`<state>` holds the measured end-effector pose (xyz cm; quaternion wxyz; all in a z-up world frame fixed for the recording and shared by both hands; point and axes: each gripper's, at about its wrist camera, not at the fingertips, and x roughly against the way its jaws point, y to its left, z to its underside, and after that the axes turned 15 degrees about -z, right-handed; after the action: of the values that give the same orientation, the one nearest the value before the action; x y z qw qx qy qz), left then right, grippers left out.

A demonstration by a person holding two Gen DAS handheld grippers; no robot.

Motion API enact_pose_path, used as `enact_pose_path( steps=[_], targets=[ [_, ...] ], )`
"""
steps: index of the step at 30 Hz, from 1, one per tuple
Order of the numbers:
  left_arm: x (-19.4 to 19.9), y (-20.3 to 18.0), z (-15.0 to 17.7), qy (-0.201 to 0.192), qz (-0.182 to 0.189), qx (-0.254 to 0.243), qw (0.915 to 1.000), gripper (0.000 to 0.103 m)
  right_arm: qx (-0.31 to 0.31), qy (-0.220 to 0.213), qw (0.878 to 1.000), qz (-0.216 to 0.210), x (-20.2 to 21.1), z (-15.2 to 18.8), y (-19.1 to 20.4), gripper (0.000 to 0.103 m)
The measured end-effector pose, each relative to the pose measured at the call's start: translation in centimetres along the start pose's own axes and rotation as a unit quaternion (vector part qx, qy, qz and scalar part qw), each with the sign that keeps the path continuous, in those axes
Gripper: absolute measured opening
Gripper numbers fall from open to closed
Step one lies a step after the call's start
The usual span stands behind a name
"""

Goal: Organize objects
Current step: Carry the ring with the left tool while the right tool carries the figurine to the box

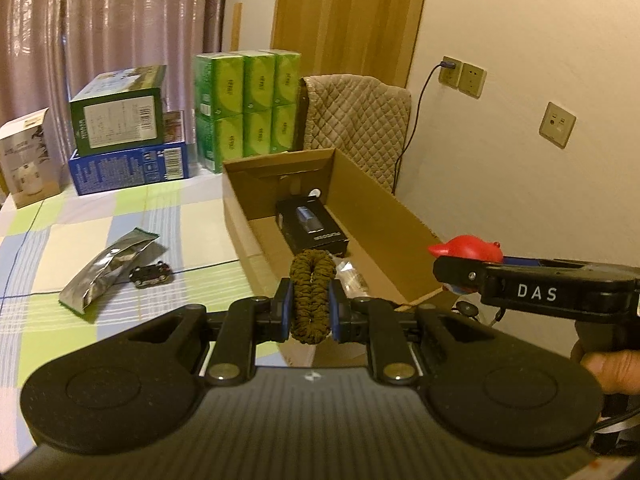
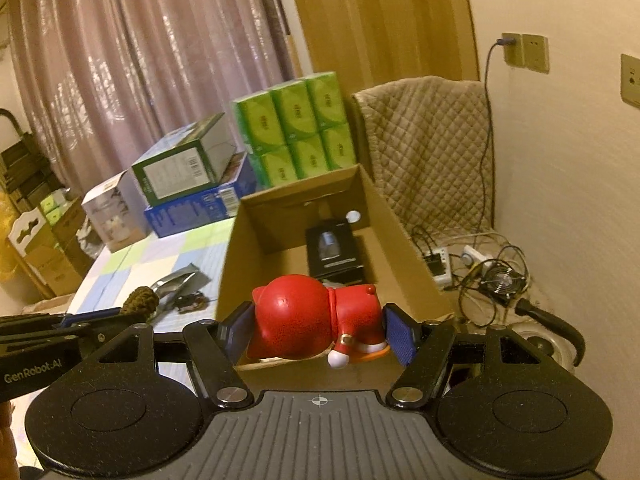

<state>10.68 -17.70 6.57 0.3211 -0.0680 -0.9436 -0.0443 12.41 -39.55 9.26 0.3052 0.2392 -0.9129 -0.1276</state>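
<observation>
While both hung near the box point(image 1: 384, 216), L gripper point(image 1: 311, 304) was clamped on a braided cord point(image 1: 313, 288), R gripper point(image 2: 316, 332) on a red toy point(image 2: 304, 320) w/ the box just ahead. Black case point(image 1: 312, 224) lay inside. Foil pouch point(image 1: 108, 268) & toy car point(image 1: 151, 274) sat on bench point(image 1: 120, 216), left of L gripper.

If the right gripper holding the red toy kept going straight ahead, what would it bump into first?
Probably the black box lying inside the cardboard box. The right gripper, shut on the red toy, points over the near rim into the open box. Depth is hard to judge.
</observation>
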Motion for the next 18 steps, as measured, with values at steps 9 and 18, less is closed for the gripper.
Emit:
enact_pose_path(
  steps=[9,18],
  targets=[
    [-2.8,-2.1,-1.5,0.011,0.018,-0.01,0.9997,0.015,-0.009,-0.001,1.0,0.014,-0.4,-1.0,-2.8,0.066],
    [-5.2,-3.1,-2.8,0.017,0.024,-0.015,0.9995,0.015,-0.015,0.01,1.0,0.017,-2.2,-1.5,-4.4,0.066]
  ],
)
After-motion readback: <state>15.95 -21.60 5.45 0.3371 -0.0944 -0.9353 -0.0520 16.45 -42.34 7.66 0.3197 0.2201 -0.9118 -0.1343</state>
